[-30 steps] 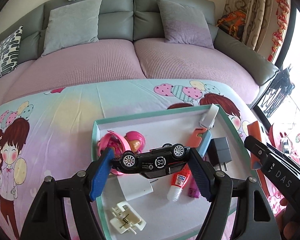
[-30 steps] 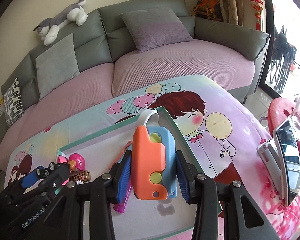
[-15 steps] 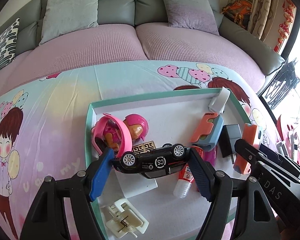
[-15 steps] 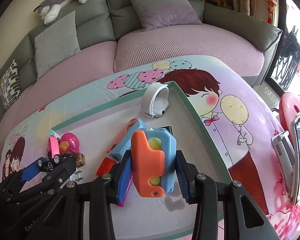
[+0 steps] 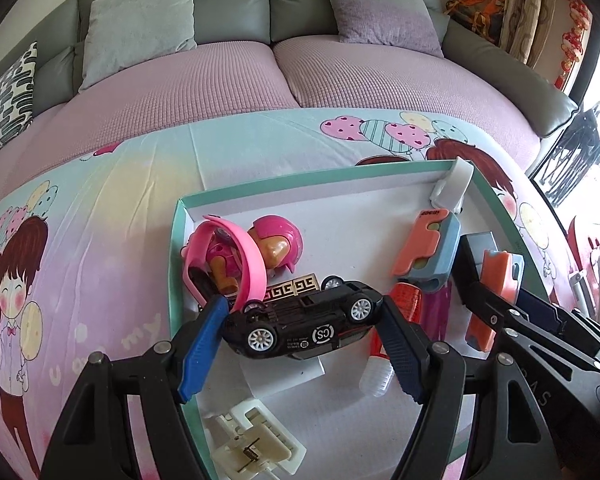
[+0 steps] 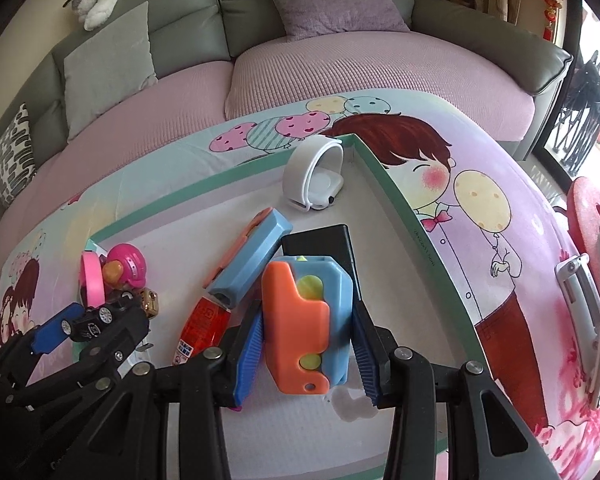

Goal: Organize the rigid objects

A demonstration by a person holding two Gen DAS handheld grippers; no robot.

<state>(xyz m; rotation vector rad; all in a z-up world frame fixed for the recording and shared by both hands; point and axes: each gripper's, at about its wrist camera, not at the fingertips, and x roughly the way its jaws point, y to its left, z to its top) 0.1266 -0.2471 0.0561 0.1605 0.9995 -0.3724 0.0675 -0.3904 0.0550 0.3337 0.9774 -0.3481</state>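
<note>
1. Your left gripper [image 5: 302,334] clamps the black toy car [image 5: 300,322], marked "CS", above the tray [image 5: 260,190].
2. Your right gripper [image 6: 306,346] clamps the orange-and-blue block [image 6: 304,324] over the tray's right side.

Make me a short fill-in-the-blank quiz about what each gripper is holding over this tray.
1. The left gripper is shut on a black toy ____.
2. The right gripper holds an orange and ____ toy.
3. The white watch sits in a ____ of the tray.

Missing words: car; blue; corner
</note>
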